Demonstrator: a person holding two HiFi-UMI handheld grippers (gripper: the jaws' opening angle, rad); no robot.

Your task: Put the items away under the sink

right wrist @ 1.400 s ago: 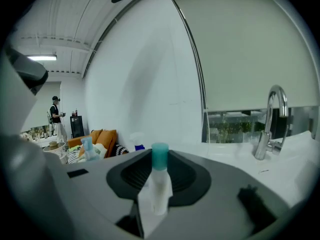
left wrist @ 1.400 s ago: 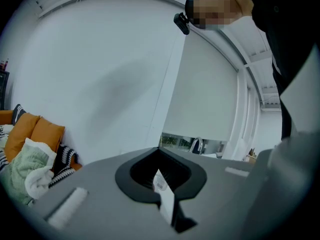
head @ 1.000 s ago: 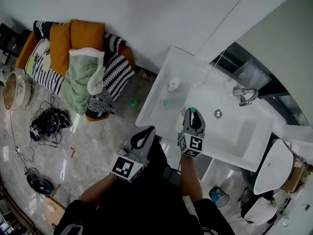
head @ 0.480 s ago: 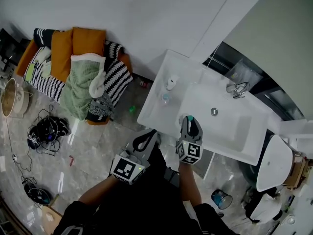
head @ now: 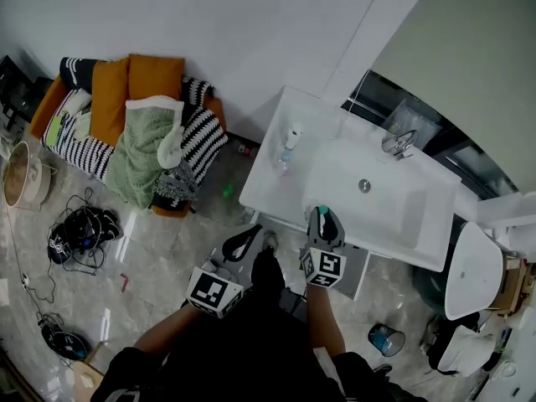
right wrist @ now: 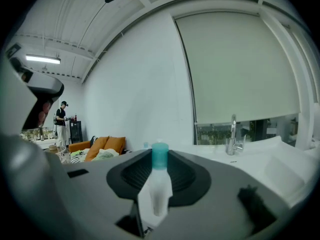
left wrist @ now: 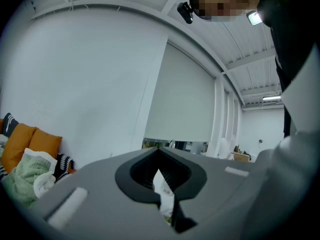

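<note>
A small white bottle [right wrist: 156,194] with a teal cap stands upright, clamped between the jaws of the right gripper [head: 323,217] just over the front edge of the sink counter [head: 270,193]. A white packet [left wrist: 164,193] with some print on it is pinched in the left gripper [head: 248,234], out past the counter's front edge. On the counter's left end stand a white pump bottle [head: 292,136] towards the back and a small clear bottle [head: 282,163] just in front of it.

The right gripper [head: 323,217], carrying the teal-capped bottle [right wrist: 156,186], has drawn back from the sink [head: 394,224] basin to its front edge. The left gripper [head: 244,241], with its white packet [left wrist: 164,194], has backed farther from the sink too.
</note>
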